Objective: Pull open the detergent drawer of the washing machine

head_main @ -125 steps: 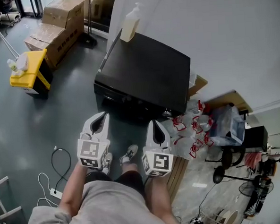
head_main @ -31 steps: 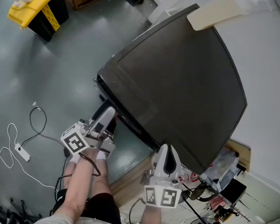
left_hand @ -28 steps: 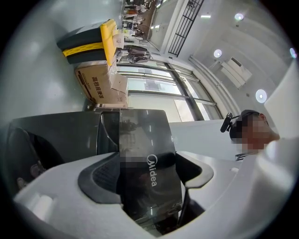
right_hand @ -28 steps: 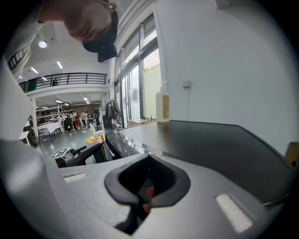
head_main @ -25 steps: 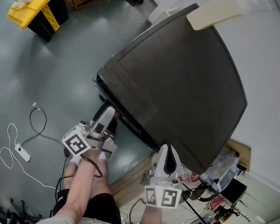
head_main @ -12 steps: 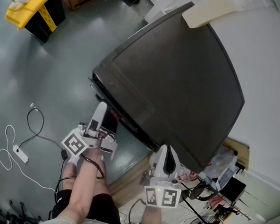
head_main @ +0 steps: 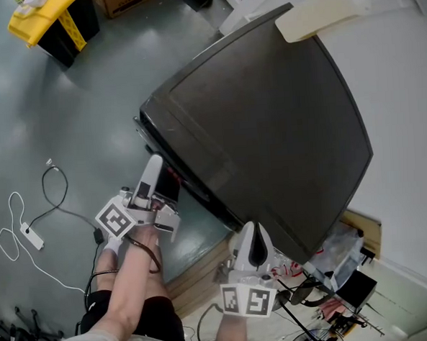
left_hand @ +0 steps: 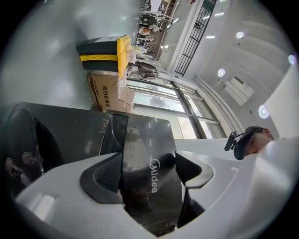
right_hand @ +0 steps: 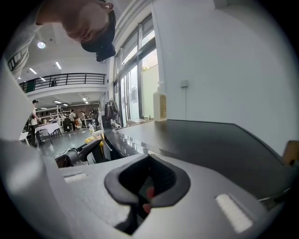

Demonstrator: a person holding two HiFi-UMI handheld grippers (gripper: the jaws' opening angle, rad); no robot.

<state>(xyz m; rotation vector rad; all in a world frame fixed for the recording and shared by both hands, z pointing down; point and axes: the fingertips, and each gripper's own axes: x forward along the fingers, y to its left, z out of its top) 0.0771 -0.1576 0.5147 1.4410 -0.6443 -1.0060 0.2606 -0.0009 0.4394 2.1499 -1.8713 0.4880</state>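
Head view: the left hand-held gripper [head_main: 156, 170] reaches to the top front edge of the dark washing machine [head_main: 261, 120], near its left corner. The right hand-held gripper [head_main: 250, 234] hangs near the machine's right front corner, apart from it. A pale bottle [head_main: 320, 19] lies along the far edge of the lid.

Left gripper view: the glossy detergent drawer [left_hand: 145, 149], with a Midea logo, sits between the jaws. Both pads [left_hand: 100, 177] are clamped against its sides.

Right gripper view: the jaws are together with nothing held, and the machine's top stretches away beyond them.
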